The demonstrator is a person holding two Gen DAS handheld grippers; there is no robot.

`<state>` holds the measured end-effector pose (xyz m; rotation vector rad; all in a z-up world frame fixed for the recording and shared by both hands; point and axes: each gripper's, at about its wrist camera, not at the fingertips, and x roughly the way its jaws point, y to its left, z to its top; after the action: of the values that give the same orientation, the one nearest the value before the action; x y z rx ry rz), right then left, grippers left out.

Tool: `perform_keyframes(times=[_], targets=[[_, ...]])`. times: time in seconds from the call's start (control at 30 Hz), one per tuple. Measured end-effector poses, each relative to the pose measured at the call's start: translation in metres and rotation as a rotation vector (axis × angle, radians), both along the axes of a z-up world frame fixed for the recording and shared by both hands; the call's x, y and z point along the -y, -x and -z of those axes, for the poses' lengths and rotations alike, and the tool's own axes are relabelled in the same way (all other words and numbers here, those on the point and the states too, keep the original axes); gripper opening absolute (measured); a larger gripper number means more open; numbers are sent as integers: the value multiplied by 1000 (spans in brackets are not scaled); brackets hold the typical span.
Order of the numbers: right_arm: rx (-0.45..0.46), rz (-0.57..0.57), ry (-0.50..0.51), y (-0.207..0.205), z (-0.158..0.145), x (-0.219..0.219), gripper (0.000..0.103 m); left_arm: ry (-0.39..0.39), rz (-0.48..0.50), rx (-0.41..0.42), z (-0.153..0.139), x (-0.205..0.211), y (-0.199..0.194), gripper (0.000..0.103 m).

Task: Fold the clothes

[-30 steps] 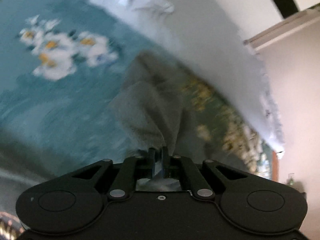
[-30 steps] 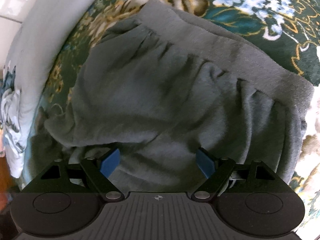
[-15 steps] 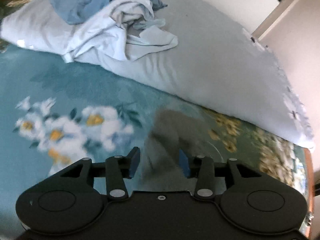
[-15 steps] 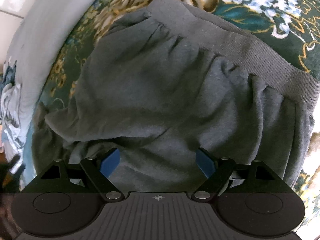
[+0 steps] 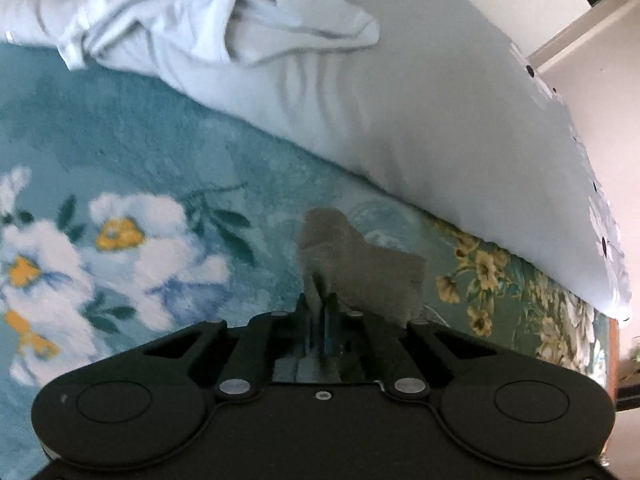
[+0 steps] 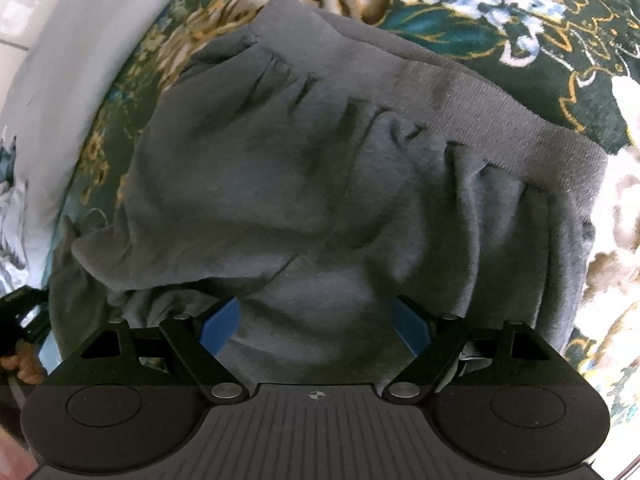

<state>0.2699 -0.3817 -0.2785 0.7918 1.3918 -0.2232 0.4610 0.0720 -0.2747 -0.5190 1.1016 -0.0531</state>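
Note:
A grey garment (image 6: 320, 180) with a ribbed waistband (image 6: 480, 100) lies bunched on the floral bedspread (image 6: 500, 12). My right gripper (image 6: 316, 324) hovers just above its near part, blue pads wide apart and open, with cloth below them but not pinched. In the left wrist view only a small grey flap of the garment (image 5: 360, 268) shows, standing up from the teal floral bedspread (image 5: 140, 152). My left gripper (image 5: 318, 320) is shut on the edge of that flap, with the fabric squeezed between its fingers.
A long pale blue pillow (image 5: 440, 112) runs across the far side, and a heap of light blue clothes (image 5: 192, 16) rests on it. A wall (image 5: 600, 80) rises at the right. The pillow's pale edge (image 6: 60, 60) borders the garment on the left.
My left gripper let go of the grey cloth, opened, slid across the bedspread, and has shut again on a corner of the grey garment. The right gripper stayed open in place.

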Motion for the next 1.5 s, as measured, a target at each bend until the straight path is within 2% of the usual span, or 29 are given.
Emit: perform_keyframes(times=[0.17,0.33,0.4,0.5,0.6,0.8,0.83,0.93,1.0,1.1,1.2,1.27,1.37,1.4,1.5], targets=[[21,-43,-3,-6,-5,-15,83,26,-166,115,-40,-39,35,1],[28,-57,-18,-10,-5,-28,83,-69,-330,233,-104,-95,97,1],[28,-68,-23,-11,-5,-35,83,-108,-373,251,-123,-114,122,1],[28,-89,-31,-15,-3,-46,83,-158,-395,217,-135,-131,146,1],[32,-106,-31,-18,-4,-55,83,-191,-415,157,-130,-138,154,2],[37,-138,-14,-22,-6,-64,83,-204,-388,31,-80,-138,127,4],[38,-138,-10,-22,-6,-64,83,-201,-381,19,-75,-138,123,7],[34,-136,-3,-19,-7,-62,83,-188,-372,7,-69,-139,118,27],[34,-140,2,-20,-7,-62,83,-199,-377,36,-74,-144,125,42],[29,-149,2,-24,-6,-67,83,-242,-395,47,-77,-161,134,49],[25,-164,-1,-29,-4,-74,83,-283,-400,3,-65,-186,132,49],[20,-175,0,-30,-2,-80,83,-289,-362,-35,-51,-199,123,50],[9,-186,5,-31,0,-87,83,-209,-365,-159,-20,-218,111,50],[4,-188,7,-31,1,-89,83,-163,-379,-176,-11,-222,110,49],[-4,-199,13,-32,1,-98,83,-16,-424,-156,1,-224,112,49]])
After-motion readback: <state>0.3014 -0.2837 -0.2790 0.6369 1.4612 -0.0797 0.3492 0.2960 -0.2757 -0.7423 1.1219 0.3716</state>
